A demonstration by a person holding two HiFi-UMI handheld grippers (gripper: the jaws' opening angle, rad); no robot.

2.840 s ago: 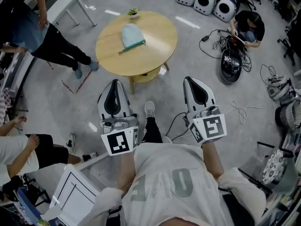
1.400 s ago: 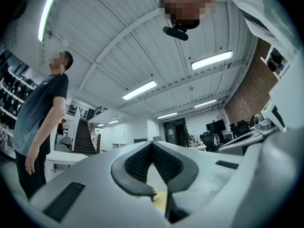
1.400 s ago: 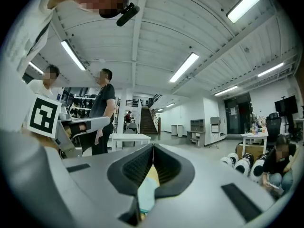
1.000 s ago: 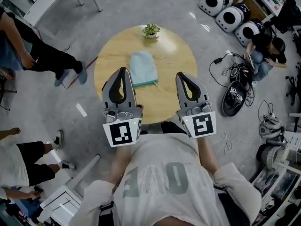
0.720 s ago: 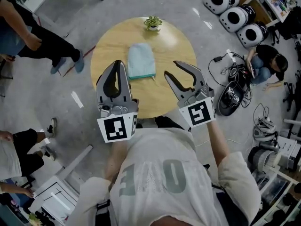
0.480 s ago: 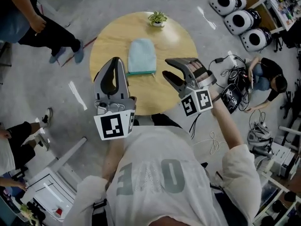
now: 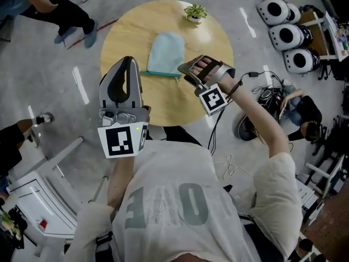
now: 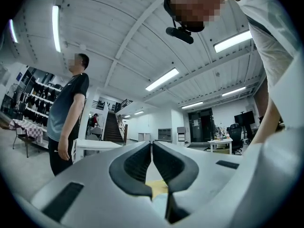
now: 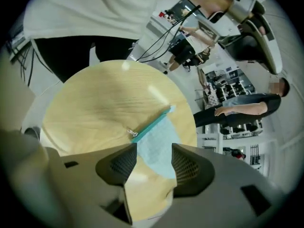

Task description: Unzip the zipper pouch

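A light blue zipper pouch lies flat on the round wooden table, its teal zipper edge toward me. In the right gripper view the pouch shows through the gap, and the metal zipper pull lies at the near end of the teal strip. My right gripper is rolled on its side just above the zipper's right end. Its jaws have just been opening and stand open with nothing between them. My left gripper hangs shut and empty over the table's near left edge and points about level.
A small potted plant stands at the table's far edge. A person's legs are on the floor at the far left. White round pods, cables and a seated person are at the right. A white frame is at the lower left.
My right gripper has opened, rolled onto its side and dropped to the pouch's zipper end. The left gripper has sunk a little and stayed shut.
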